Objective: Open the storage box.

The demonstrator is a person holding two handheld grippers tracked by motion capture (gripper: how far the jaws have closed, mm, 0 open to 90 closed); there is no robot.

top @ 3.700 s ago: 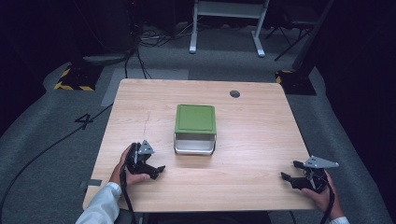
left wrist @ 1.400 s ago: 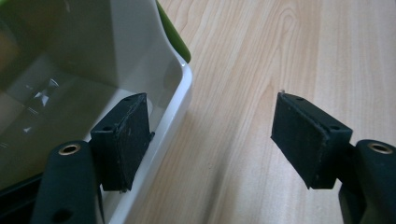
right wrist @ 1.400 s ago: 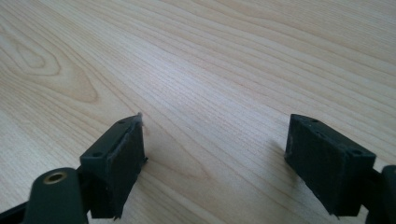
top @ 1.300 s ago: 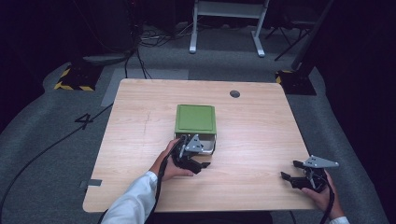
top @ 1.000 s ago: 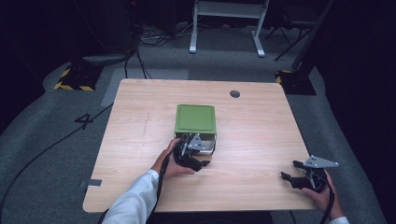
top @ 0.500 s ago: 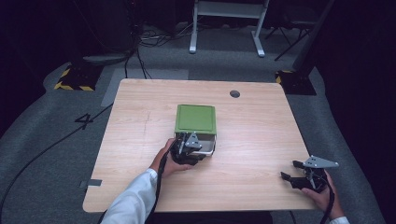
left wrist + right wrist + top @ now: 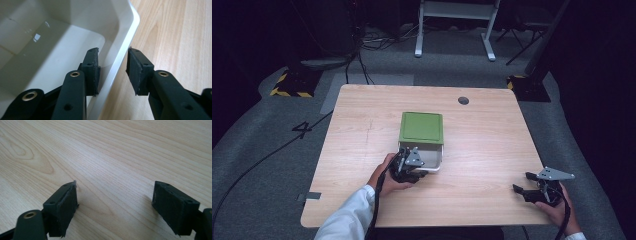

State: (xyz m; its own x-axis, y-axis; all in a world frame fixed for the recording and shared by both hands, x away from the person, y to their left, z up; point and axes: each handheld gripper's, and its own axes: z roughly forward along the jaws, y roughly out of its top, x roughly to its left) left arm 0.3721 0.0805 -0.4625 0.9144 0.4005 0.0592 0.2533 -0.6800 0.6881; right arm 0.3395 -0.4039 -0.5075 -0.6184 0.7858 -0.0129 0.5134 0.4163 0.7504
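White box wall pinched by just-closed left gripper, green lid on top, right gripper held spread over table

Table: box sits near the middle, a little toward the person's side. Lid lies on the box, shifted toward the far side, leaving the near end uncovered. Left gripper at the box's near left corner, one jaw inside the wall, one outside on the table side. Right gripper well apart, at the near right corner of the table. Hole in the table behind the box, toward the far right. Stand on the floor beyond the far edge.
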